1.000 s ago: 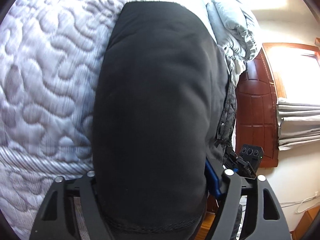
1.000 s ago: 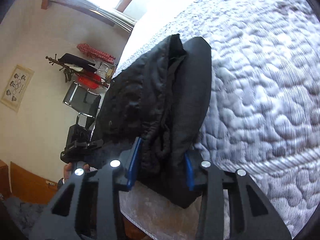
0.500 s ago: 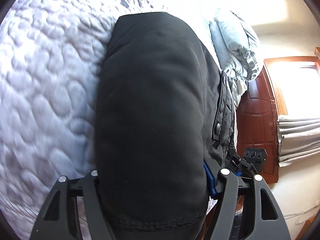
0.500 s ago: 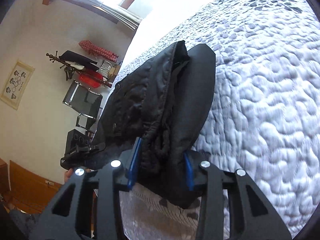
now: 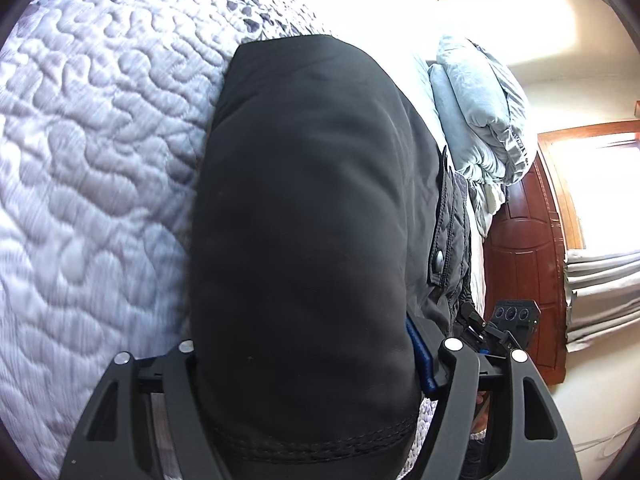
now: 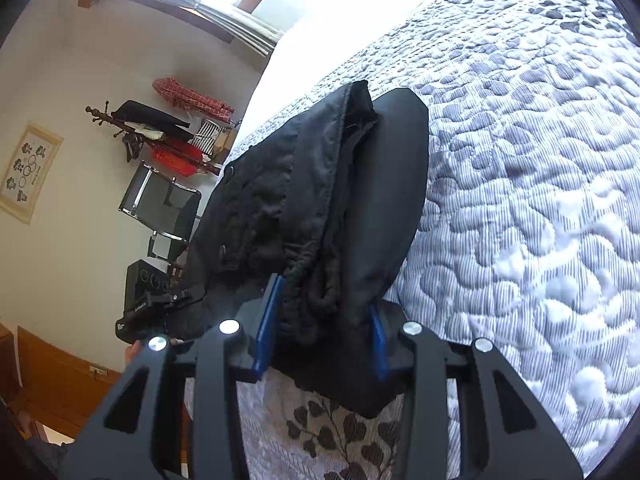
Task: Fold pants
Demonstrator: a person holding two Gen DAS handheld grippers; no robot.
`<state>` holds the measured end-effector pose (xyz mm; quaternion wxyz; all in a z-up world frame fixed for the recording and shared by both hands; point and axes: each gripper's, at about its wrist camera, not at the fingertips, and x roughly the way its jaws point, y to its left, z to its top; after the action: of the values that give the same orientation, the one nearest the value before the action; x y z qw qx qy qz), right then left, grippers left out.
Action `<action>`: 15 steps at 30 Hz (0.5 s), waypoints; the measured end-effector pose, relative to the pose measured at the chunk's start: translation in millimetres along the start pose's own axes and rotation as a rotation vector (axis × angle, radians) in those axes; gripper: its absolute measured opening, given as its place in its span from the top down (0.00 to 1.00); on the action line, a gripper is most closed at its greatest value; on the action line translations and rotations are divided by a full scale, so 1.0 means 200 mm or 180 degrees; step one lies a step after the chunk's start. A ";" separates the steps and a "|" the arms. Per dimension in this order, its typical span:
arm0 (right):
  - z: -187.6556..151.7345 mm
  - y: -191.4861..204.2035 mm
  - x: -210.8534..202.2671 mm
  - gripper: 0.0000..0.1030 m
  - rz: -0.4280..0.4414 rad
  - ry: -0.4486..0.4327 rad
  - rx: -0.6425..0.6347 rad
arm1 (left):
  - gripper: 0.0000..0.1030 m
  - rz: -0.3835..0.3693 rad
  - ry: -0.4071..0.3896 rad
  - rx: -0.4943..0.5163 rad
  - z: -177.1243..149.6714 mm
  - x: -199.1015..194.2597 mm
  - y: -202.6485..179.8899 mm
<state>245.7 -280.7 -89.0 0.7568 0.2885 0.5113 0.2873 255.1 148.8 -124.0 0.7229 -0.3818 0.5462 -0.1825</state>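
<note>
The black pants (image 5: 304,216) hang between my two grippers above the quilted bed (image 5: 92,160). My left gripper (image 5: 308,364) is shut on the hem end of the pants, whose smooth cloth fills the middle of the left wrist view. My right gripper (image 6: 324,320) is shut on the bunched waistband end of the pants (image 6: 320,200), with blue pads (image 6: 268,320) on either side of the cloth. The other gripper shows small at the right in the left wrist view (image 5: 504,324) and at the left in the right wrist view (image 6: 152,296).
A pale blue folded duvet (image 5: 480,120) lies on the bed by a dark wooden headboard (image 5: 524,264). A coat rack with clothes (image 6: 160,128) and a black chair (image 6: 164,204) stand by the wall. The bed's patterned side (image 6: 332,432) hangs below my right gripper.
Both grippers, still holding the pants, have moved further over the bed; more of the quilt and the far window shows in both views.
</note>
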 end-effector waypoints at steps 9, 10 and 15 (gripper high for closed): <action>0.02 -0.14 0.08 0.61 0.0257 -0.0058 0.0254 | 0.27 -0.0016 -0.0073 0.0028 0.05 0.02 0.05; 0.03 -0.14 0.08 0.61 0.0265 -0.0061 0.0265 | 0.27 -0.0020 -0.0087 0.0027 0.06 0.03 0.04; 0.05 -0.14 0.09 0.61 0.0254 -0.0128 0.0300 | 0.27 -0.0004 -0.0124 -0.0006 0.13 0.05 0.03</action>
<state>264.6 -287.7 -118.5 0.7405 0.3497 0.4971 0.2870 282.4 154.6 -131.8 0.7329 -0.3863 0.5320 -0.1750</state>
